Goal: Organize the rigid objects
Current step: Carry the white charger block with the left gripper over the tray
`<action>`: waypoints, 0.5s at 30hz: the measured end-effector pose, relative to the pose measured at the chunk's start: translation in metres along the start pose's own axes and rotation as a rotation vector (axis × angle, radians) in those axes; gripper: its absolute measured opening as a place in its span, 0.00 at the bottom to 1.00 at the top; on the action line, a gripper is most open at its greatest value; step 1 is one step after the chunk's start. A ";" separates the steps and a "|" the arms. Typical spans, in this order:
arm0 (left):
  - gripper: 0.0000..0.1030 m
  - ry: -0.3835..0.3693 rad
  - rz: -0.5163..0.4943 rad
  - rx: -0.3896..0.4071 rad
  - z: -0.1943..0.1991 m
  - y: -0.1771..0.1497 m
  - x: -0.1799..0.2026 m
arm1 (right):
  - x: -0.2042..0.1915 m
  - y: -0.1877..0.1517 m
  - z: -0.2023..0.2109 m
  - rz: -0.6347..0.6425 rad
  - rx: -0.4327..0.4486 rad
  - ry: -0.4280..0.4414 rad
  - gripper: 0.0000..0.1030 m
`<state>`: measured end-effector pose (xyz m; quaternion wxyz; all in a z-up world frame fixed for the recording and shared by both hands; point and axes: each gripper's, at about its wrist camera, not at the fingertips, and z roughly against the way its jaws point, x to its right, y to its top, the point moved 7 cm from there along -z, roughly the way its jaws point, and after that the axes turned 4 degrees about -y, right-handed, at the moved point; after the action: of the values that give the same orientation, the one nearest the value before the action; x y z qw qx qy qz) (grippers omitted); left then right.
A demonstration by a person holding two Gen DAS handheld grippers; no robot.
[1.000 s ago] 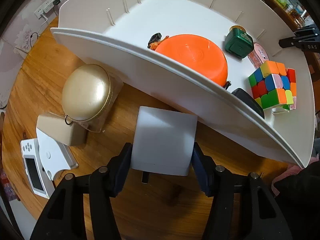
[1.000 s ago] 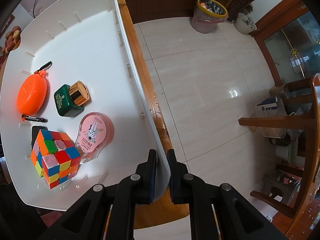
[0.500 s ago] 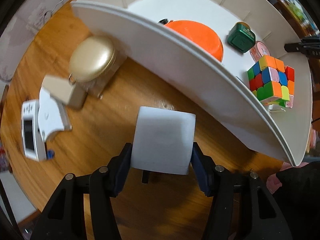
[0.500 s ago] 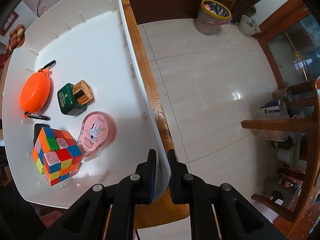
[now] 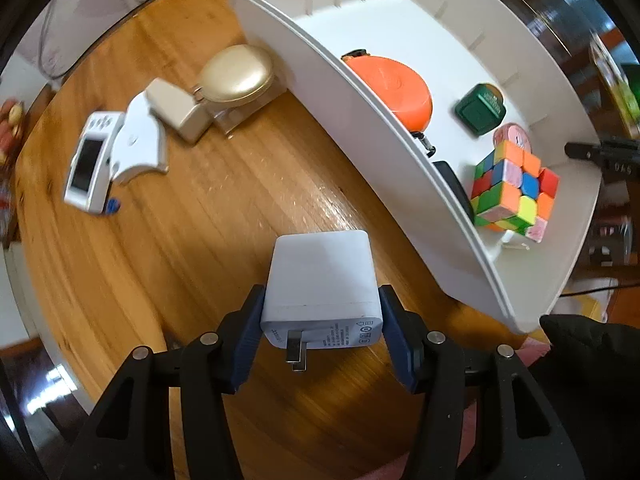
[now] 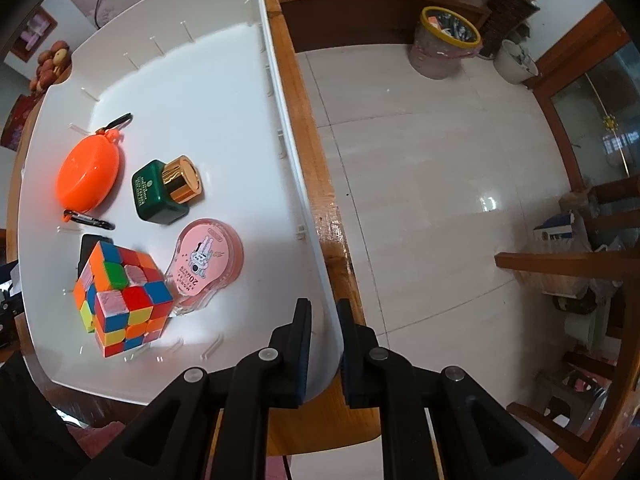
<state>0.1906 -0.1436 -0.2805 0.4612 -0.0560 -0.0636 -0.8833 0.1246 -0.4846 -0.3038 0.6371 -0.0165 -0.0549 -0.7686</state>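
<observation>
Since a second ago my left claw (image 5: pixel 320 334) has swung leftward with the white charger (image 5: pixel 320 280), so the white bin (image 5: pixel 400 152) that sat at twelve o'clock now runs off toward two o'clock, and more bare wooden surface (image 5: pixel 200 208) lies ahead of me. The charger is clamped between my blue pads, prongs pointing back at the camera, lifted clear of the surface as far as I can judge.

Sorted so far, inside the bin: the orange case (image 6: pixel 88 176), the green jar (image 6: pixel 164 192), the pink tape dispenser (image 6: pixel 208 264), the puzzle cube (image 6: pixel 120 300) and a black thing half hidden behind it. Left outside, at ten to eleven o'clock: the gold-lidded jar (image 5: pixel 236 76), a beige block (image 5: pixel 176 112) and a white handheld device (image 5: pixel 92 168) (blurred, so I won't name it closer). I reckon the job is a bit over half done.

My right claw (image 6: pixel 324 344) pinches the bin's near-corner wall, one finger inside and one outside, steadying it. The left is tilted downward over the surface.
</observation>
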 end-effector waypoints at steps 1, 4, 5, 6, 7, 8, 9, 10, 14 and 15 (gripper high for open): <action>0.57 0.005 0.014 0.004 0.002 -0.001 -0.003 | 0.000 0.000 0.000 0.005 0.001 0.003 0.12; 0.57 0.027 0.055 0.018 0.013 -0.026 -0.002 | 0.001 -0.001 0.000 0.021 0.006 0.017 0.13; 0.57 0.026 0.070 0.026 0.019 -0.030 0.001 | 0.001 -0.001 0.000 0.025 0.009 0.024 0.13; 0.57 0.025 0.083 0.035 0.028 -0.033 0.006 | 0.001 -0.001 0.000 0.029 0.010 0.030 0.13; 0.57 0.027 0.093 0.042 0.034 -0.034 0.007 | 0.001 -0.001 0.001 0.033 0.011 0.033 0.13; 0.57 0.032 0.103 0.049 0.039 -0.036 0.008 | 0.001 -0.001 0.001 0.039 0.012 0.037 0.13; 0.57 0.038 0.115 0.059 0.047 -0.039 0.009 | 0.001 -0.001 0.001 0.048 0.014 0.042 0.13; 0.57 0.042 0.122 0.066 0.056 -0.043 0.020 | 0.000 -0.001 0.001 0.055 0.015 0.044 0.13; 0.57 0.056 0.150 0.103 0.070 -0.035 0.045 | -0.001 0.001 0.001 0.087 0.017 0.052 0.13; 0.57 0.060 0.154 0.113 0.068 -0.032 0.049 | -0.002 0.001 0.001 0.097 0.018 0.054 0.13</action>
<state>0.1391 -0.1537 -0.2073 0.5320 -0.0085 -0.0949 -0.8414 0.1258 -0.4830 -0.3032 0.6750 0.0073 -0.0439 -0.7365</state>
